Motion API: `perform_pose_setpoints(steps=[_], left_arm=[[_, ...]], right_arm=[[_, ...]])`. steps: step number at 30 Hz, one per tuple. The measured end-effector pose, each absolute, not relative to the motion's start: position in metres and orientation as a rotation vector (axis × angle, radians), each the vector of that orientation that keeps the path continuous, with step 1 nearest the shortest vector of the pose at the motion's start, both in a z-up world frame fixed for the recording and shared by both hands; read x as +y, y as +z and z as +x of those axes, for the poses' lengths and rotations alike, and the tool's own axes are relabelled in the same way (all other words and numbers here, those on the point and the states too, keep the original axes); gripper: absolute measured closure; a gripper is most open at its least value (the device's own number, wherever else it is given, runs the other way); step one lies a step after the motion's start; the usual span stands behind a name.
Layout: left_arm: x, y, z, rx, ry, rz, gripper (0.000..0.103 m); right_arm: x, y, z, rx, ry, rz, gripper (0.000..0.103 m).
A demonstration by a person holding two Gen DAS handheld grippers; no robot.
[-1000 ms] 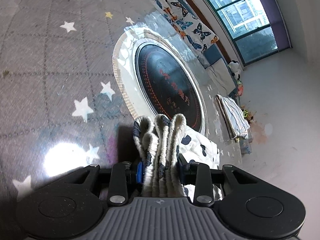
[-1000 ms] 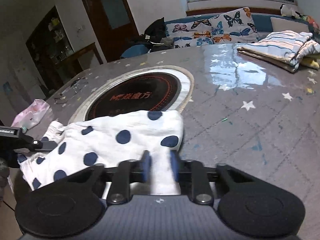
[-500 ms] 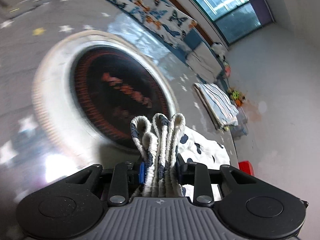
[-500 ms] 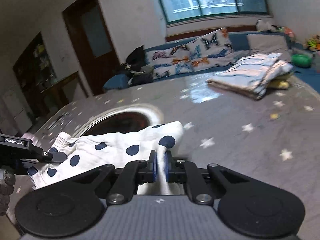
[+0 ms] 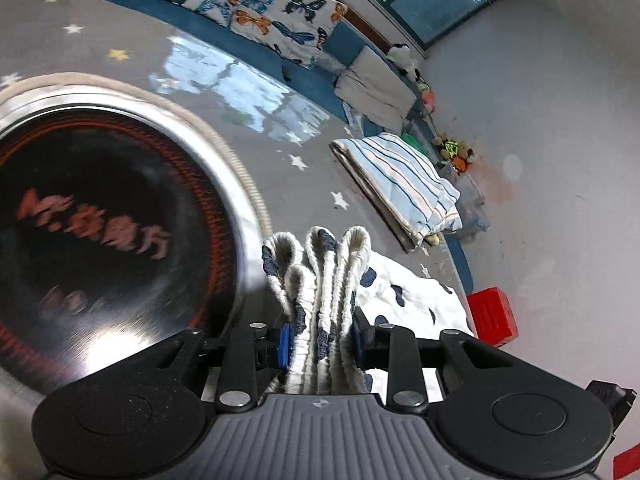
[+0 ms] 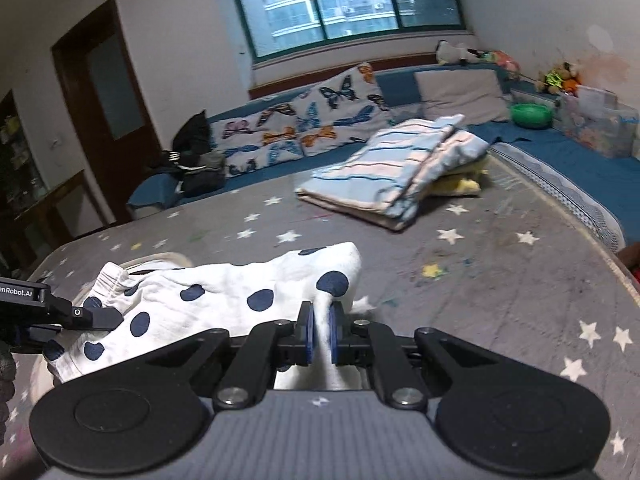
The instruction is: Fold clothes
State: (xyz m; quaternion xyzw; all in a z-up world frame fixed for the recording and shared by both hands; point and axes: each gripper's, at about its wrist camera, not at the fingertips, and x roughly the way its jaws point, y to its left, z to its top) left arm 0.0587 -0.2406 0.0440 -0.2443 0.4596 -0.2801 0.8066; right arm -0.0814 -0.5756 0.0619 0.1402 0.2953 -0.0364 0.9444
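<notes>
- The left gripper (image 5: 320,336) is clamped on the bunched elastic waistband of the polka-dot garment (image 6: 224,300), several ridged folds pinched together between its blue pads.
- The right gripper (image 6: 320,332) is closed on the garment's thin opposite edge.
- Gripped at both ends, the cloth hangs spread between them above the star-patterned table (image 6: 500,280), likely so one end can be carried over the other.
- A folded striped stack (image 6: 400,168) lies well apart at the far edge.
- A green bowl (image 6: 530,114) sits on the bench; its contents are not visible.
</notes>
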Motion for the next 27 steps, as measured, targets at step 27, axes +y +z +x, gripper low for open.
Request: perform_pose_setpoints(steps=[27], left_arm=[[-0.282,0.067,0.087,0.803,-0.592,-0.297,0.065]], right_arm=[[-0.587,0.052,-0.054,0.612,-0.119,0.270,0.086]])
